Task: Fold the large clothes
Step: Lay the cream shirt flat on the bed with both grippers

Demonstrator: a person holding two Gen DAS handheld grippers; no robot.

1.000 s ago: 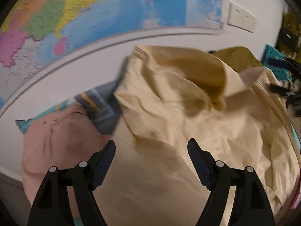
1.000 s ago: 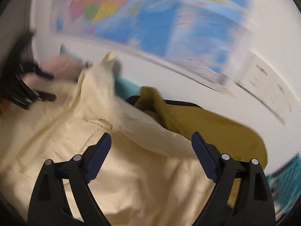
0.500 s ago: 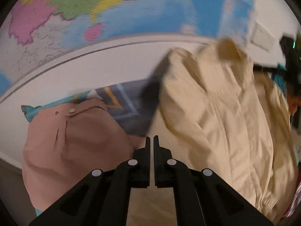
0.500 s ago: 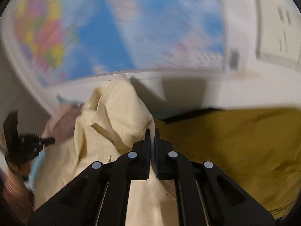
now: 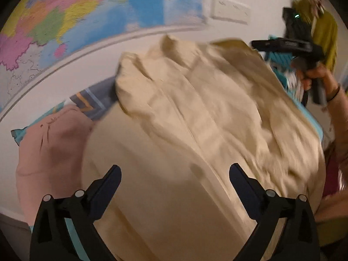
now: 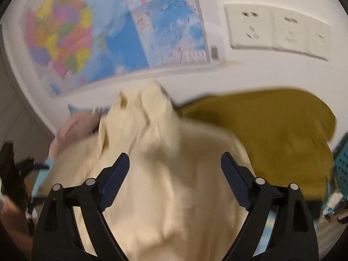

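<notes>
Both jaw sets have just been opening and are seen spread wide, nothing clamped: the left gripper [image 5: 175, 177] and the right gripper [image 6: 175, 166] each show only loose fabric in the gap, pads not pressing on it. The cream garment [image 5: 195, 119] is spread over the work surface directly ahead of and under both tools, heaped rather than flat. A placket or seam line is seen running from the bunched collar end near the wall [image 5: 169, 43] down toward the near edge, so the long axis is judged to run away from the person, roughly along the pointing direction of both tools. In the left wrist view the bulk of the cloth lies ahead and to the right; in the right wrist view it lies ahead and slightly left, with the collar end [image 6: 150, 95] at the far side. Each side edge is thus nearer its own hand. A pink garment [image 5: 50, 152] is just beside the left edge, partly overlapped; a mustard garment [image 6: 271, 130] lies behind the right edge. Care is judged necessary so that only cream fabric is pinched. Edges are blurred; exact hem positions cannot be told.
</notes>
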